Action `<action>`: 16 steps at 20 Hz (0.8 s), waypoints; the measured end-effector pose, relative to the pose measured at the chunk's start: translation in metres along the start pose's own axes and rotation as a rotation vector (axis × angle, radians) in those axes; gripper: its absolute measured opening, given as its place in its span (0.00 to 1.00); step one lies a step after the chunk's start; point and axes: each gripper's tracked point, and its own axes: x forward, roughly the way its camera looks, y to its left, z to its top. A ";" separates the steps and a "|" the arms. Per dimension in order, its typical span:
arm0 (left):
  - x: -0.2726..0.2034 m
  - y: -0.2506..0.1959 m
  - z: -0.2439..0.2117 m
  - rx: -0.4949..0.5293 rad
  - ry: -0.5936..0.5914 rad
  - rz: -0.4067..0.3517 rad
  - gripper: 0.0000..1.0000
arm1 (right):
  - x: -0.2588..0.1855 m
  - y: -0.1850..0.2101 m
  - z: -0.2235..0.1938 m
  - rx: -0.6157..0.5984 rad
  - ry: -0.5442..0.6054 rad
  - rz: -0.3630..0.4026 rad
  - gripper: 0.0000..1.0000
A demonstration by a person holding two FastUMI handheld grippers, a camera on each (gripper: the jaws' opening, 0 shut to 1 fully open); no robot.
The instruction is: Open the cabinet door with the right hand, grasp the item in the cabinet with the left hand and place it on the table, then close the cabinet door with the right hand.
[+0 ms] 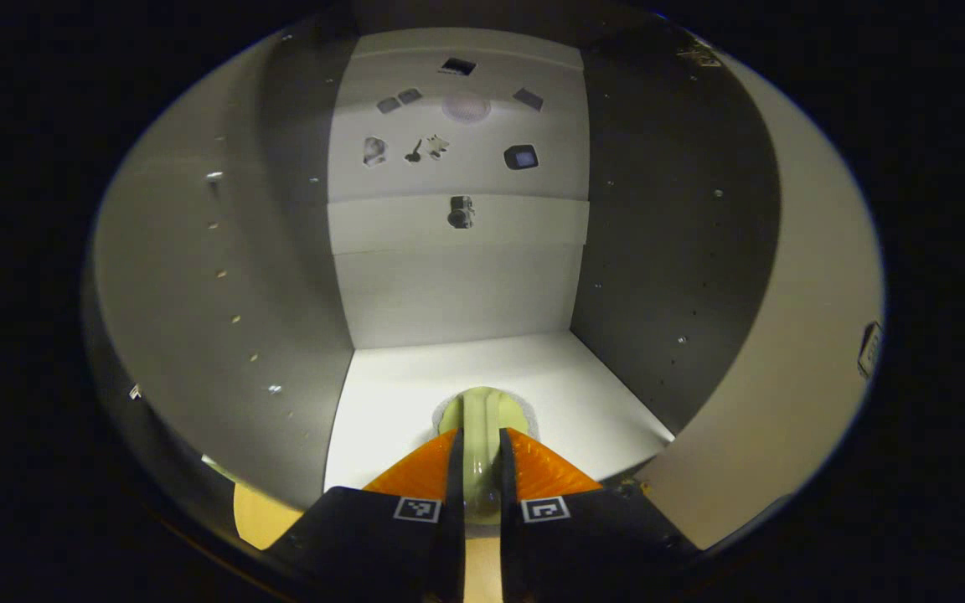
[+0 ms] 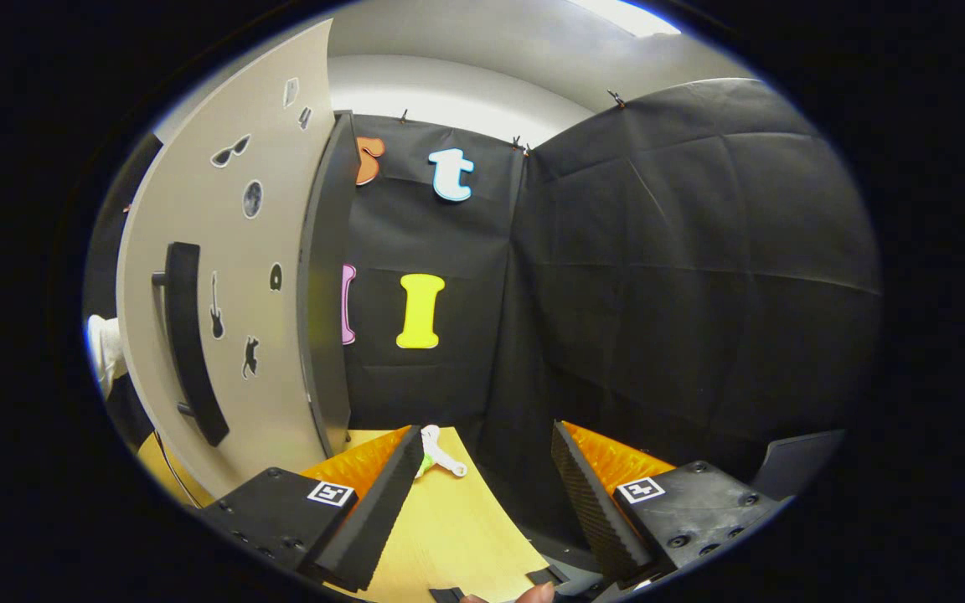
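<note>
Inside the cabinet (image 1: 457, 285), a pale green item (image 1: 482, 410) with a rounded body and a long narrow handle rests near the front of the white cabinet floor (image 1: 415, 394). My left gripper (image 1: 480, 473) is shut on that handle, which runs between both fingers. In the right gripper view the cabinet door (image 2: 231, 293) stands swung open at the left, its black bar handle (image 2: 189, 335) facing me. My right gripper (image 2: 482, 494) is open and holds nothing, a short way right of the door over the wooden table (image 2: 449, 528).
A small white and green object (image 2: 439, 456) lies on the table behind the right gripper. The open door's inner face (image 1: 784, 368) is at the right of the left gripper view. Stickers dot the cabinet's back wall (image 1: 449, 151). A fingertip (image 2: 533, 594) shows at the bottom edge.
</note>
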 end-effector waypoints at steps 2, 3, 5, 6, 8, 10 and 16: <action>-0.027 0.000 -0.020 -0.005 -0.009 -0.005 0.20 | -0.002 0.012 0.004 0.009 -0.011 0.022 0.98; -0.038 -0.001 -0.032 -0.005 -0.007 -0.006 0.20 | -0.003 0.019 0.004 0.013 -0.011 0.036 0.98; -0.055 0.002 -0.060 0.010 -0.001 0.008 0.20 | -0.003 0.026 0.008 0.011 -0.023 0.046 0.98; -0.060 0.002 -0.075 0.012 0.004 0.015 0.20 | -0.002 0.030 0.010 0.010 -0.028 0.050 0.98; -0.068 0.001 -0.108 -0.009 0.022 0.020 0.20 | -0.001 0.036 0.012 0.013 -0.031 0.057 0.98; -0.070 -0.004 -0.143 -0.030 0.050 0.007 0.20 | -0.001 0.043 0.015 0.025 -0.037 0.066 0.98; -0.059 -0.008 -0.247 -0.039 0.065 0.034 0.20 | 0.000 0.055 0.018 0.028 -0.043 0.084 0.98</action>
